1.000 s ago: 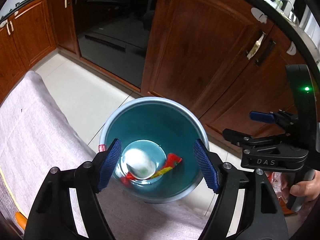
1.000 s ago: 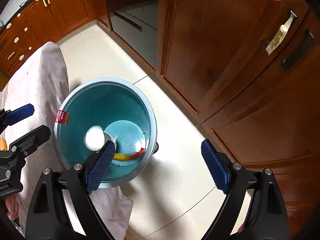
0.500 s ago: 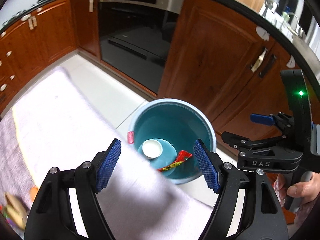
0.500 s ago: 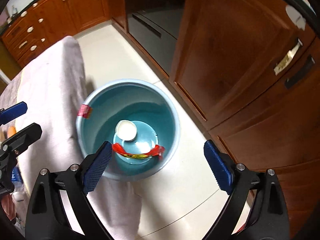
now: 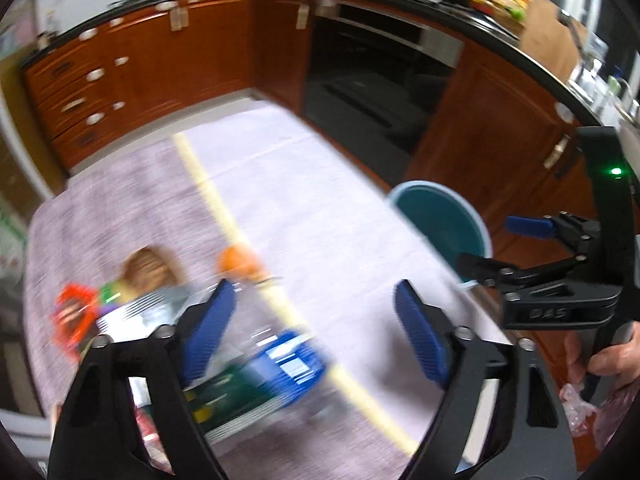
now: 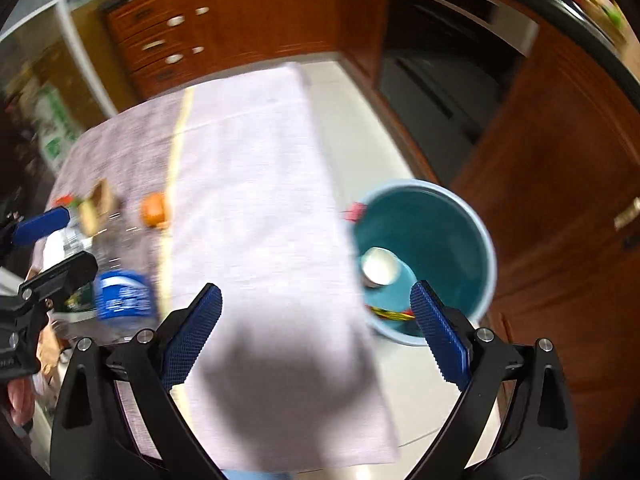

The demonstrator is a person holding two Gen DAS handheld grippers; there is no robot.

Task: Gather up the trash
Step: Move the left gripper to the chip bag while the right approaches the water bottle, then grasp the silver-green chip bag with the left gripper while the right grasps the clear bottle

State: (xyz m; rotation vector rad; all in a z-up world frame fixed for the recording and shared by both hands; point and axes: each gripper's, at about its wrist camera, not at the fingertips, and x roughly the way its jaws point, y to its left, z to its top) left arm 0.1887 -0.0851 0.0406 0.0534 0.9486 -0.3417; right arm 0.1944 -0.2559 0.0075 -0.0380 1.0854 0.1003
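1. Kitchen cabinets ring a cloth-covered table [image 6: 256, 184]; the teal bin [image 6: 456, 240] stands on the floor beside it.
2. We're between pickups: left gripper [image 5: 316, 332] and right gripper [image 6: 316, 332] both gape, empty.
3. Next target, we reckon: the blue-labelled bottle [image 5: 280, 368], lying on its side, long axis diagonal, blurred.

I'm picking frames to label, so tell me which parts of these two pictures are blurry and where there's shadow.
Left wrist view: heavy motion blur smears the trash and cloth; the left gripper stays sharp. Right wrist view: milder blur on the bin; the right gripper is crisp, with a dark shadow on the cloth between its fingers.
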